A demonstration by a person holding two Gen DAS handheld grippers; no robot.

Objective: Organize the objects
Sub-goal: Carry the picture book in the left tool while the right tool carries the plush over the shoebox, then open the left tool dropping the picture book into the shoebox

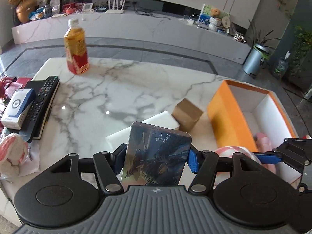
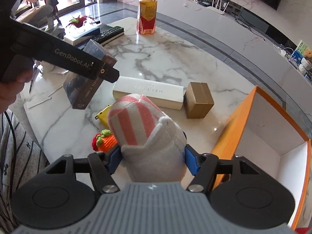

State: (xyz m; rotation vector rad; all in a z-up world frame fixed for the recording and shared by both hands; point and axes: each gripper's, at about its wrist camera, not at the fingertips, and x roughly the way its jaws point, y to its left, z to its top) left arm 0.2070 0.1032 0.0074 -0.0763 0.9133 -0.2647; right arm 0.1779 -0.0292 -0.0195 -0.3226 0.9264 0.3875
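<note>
My left gripper [image 1: 156, 160] is shut on a dark illustrated book [image 1: 159, 146], held upright above the marble table [image 1: 126, 89]. In the right wrist view the same book [image 2: 83, 89] hangs at the left under the left gripper's black body. My right gripper [image 2: 153, 159] is shut on a pink-and-white striped plush toy [image 2: 136, 120], lifted off the table. The plush toy [image 1: 234, 152] also shows at the right of the left wrist view. An open orange box [image 2: 243, 117] with a white inside stands to the right, also seen as the orange box [image 1: 228, 117].
A long white box [image 2: 148, 93] and a small brown carton [image 2: 198, 99] lie mid-table. A tea bottle [image 2: 147, 13] stands at the far edge. A remote [image 1: 42, 97] and small boxes sit left. A crochet carrot [image 2: 106, 143] and a yellow item [image 2: 102, 117] lie below the plush toy.
</note>
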